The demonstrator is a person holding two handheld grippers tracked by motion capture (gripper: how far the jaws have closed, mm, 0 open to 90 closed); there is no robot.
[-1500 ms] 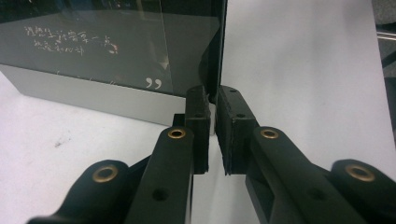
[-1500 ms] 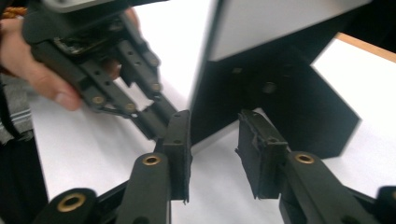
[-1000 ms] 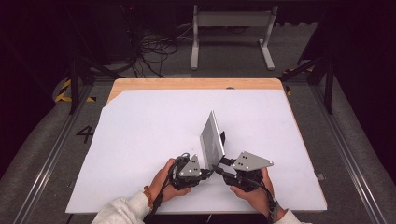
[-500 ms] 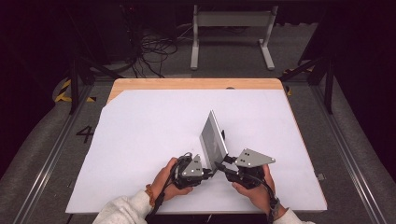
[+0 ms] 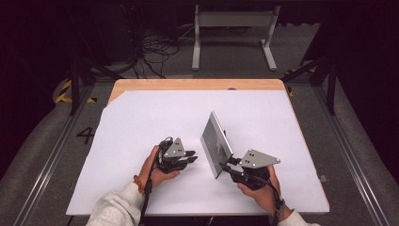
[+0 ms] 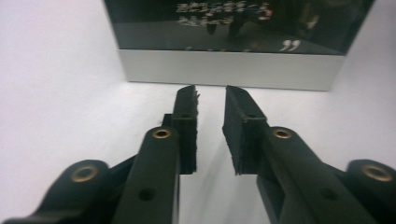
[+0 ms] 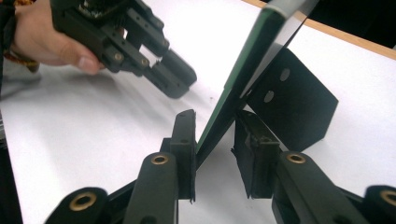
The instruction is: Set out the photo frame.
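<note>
On the white table (image 5: 141, 122), toward the middle of its near edge, the left gripper (image 5: 190, 159) rests low over the surface in the person's left hand (image 5: 153, 167), pointing right at the picture frame (image 5: 216, 143). Its jaws stand a narrow gap apart with nothing between them; in the left gripper view the tips (image 6: 210, 100) stop just short of the frame's pale lower border (image 6: 224, 70), apart from it, with the dark glass above reflecting blurred shapes.

The picture frame stands tilted on the table just right of centre, nearer the near edge than the far one, its glass face turned toward the left gripper and its top edge leaning back. In the right gripper view its thin green edge (image 7: 243, 79) rises diagonally, and a black back stand (image 7: 294, 107) props it from behind.

The right gripper (image 5: 228, 165), held in the right hand (image 5: 261, 193) near the near-right part of the table, has its jaws on either side of the frame's lower corner. The left jaw lies against the frame's face; a slight gap shows by the right jaw, so a firm grip cannot be confirmed.
</note>
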